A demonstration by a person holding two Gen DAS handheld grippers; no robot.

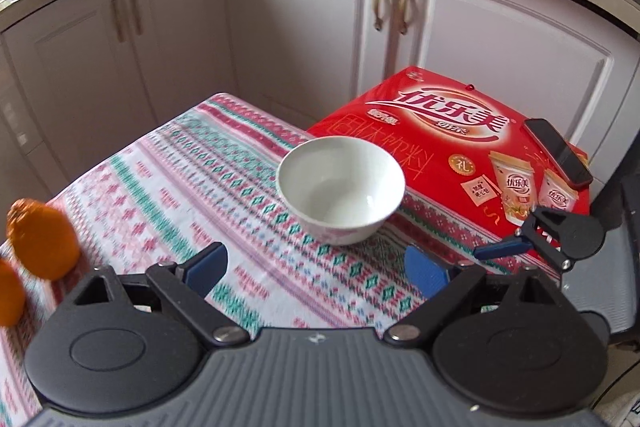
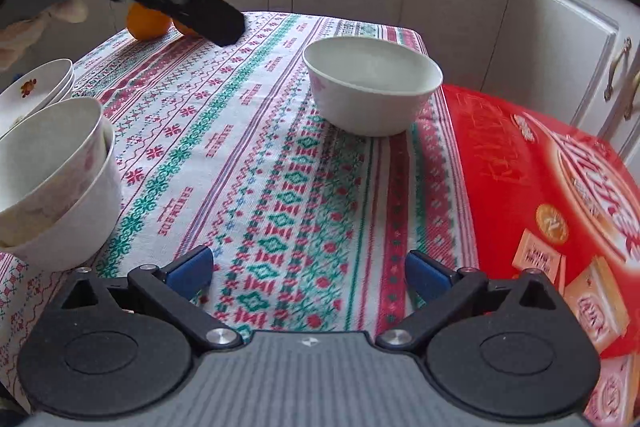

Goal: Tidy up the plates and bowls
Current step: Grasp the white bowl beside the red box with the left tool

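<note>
A lone white bowl (image 1: 341, 190) is seen upright on the patterned tablecloth (image 1: 180, 187), just beside the red box (image 1: 452, 147). Both the left gripper (image 1: 316, 269) and right gripper (image 2: 310, 269) are held wide apart, empty. Stacked bowls (image 2: 56, 183), possibly two, are set at the left.

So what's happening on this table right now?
A person is tidying dishes with two hand-held grippers. Both the left gripper and the right gripper are open and hold nothing. A lone white bowl sits on the patterned tablecloth beside a red box, ahead of both grippers. Stacked bowls and plates stand at the left of the right wrist view, with oranges beyond.
</note>
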